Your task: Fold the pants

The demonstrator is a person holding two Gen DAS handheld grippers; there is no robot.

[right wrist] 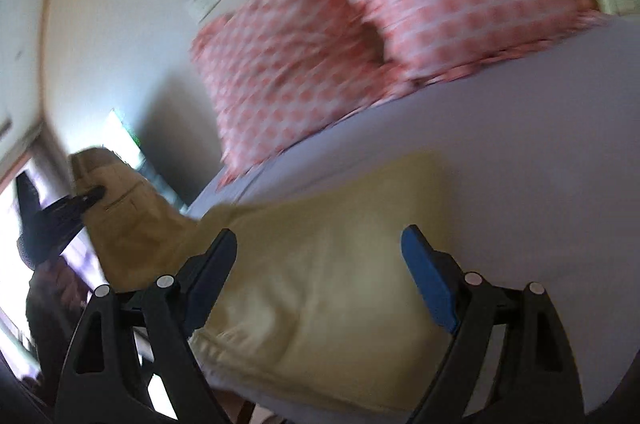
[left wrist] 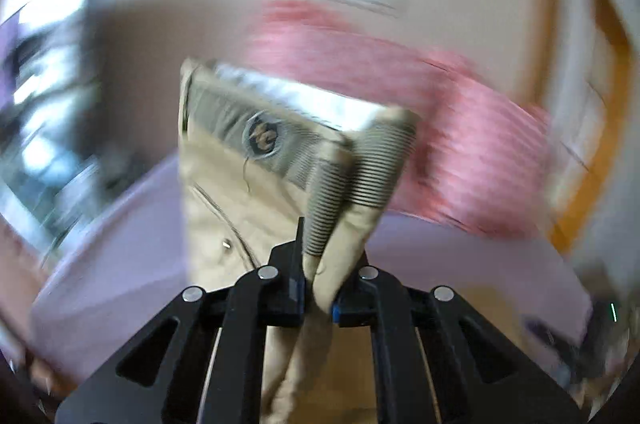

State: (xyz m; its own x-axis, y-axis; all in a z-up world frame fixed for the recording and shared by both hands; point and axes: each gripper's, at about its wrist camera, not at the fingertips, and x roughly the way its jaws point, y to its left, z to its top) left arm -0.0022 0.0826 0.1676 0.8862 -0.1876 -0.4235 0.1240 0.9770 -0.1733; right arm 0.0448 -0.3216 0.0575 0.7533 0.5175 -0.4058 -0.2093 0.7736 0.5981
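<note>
Beige pants point(left wrist: 216, 192) hang from my left gripper point(left wrist: 320, 288), which is shut on the waistband; the striped inner band and a button point(left wrist: 262, 136) face the camera. In the right wrist view the same pants point(right wrist: 320, 264) lie with their legs on the lilac bed sheet point(right wrist: 520, 164), the waist end lifted at the left where the left gripper point(right wrist: 90, 202) holds it. My right gripper point(right wrist: 316, 264) is open and empty, just above the pant legs, its fingers point(right wrist: 428, 276) spread wide.
Two pink-and-white checked pillows point(right wrist: 360, 24) lie at the head of the bed against a cream wall; they also show blurred in the left wrist view point(left wrist: 440, 96). A bright window point(left wrist: 44, 112) is at the left. The bed edge runs along the left in the right wrist view.
</note>
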